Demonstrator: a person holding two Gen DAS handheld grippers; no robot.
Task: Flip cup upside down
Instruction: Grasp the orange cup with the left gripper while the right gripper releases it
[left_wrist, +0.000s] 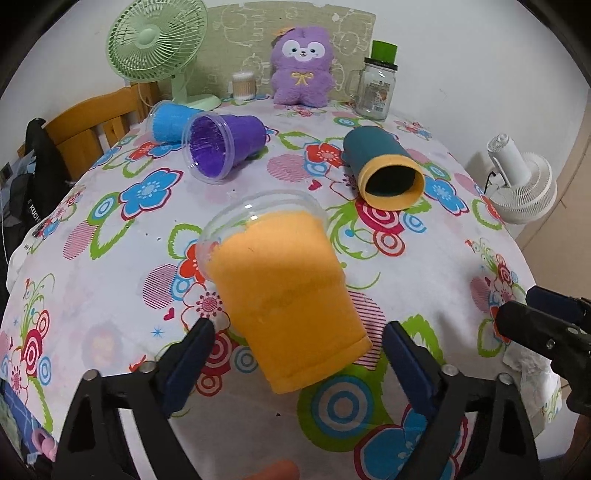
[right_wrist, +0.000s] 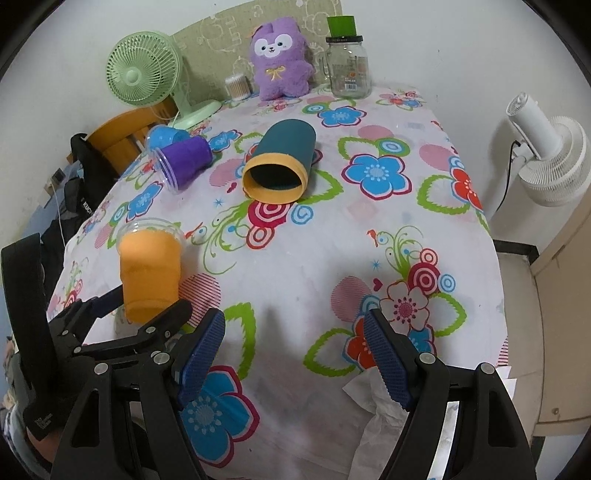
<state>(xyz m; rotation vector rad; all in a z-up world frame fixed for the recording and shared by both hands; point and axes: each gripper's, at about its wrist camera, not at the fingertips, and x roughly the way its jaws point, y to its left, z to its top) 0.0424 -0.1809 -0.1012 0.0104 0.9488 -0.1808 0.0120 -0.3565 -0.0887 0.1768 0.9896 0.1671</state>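
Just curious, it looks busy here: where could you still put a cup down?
Bare cloth lies right of the orange cup, ahead of the right gripper, up to the teal cup. The far-left corner around the purple cup is crowded.

White letters "KUCH" (the rest cut off) run down the black bag (left_wrist: 35, 192) hanging left of the wooden chair (left_wrist: 94, 118). The glass jar (right_wrist: 349, 68), right of the purple plush (right_wrist: 280, 59), carries an unreadable label.

Orange cup (left_wrist: 291, 302) inverted, rim down
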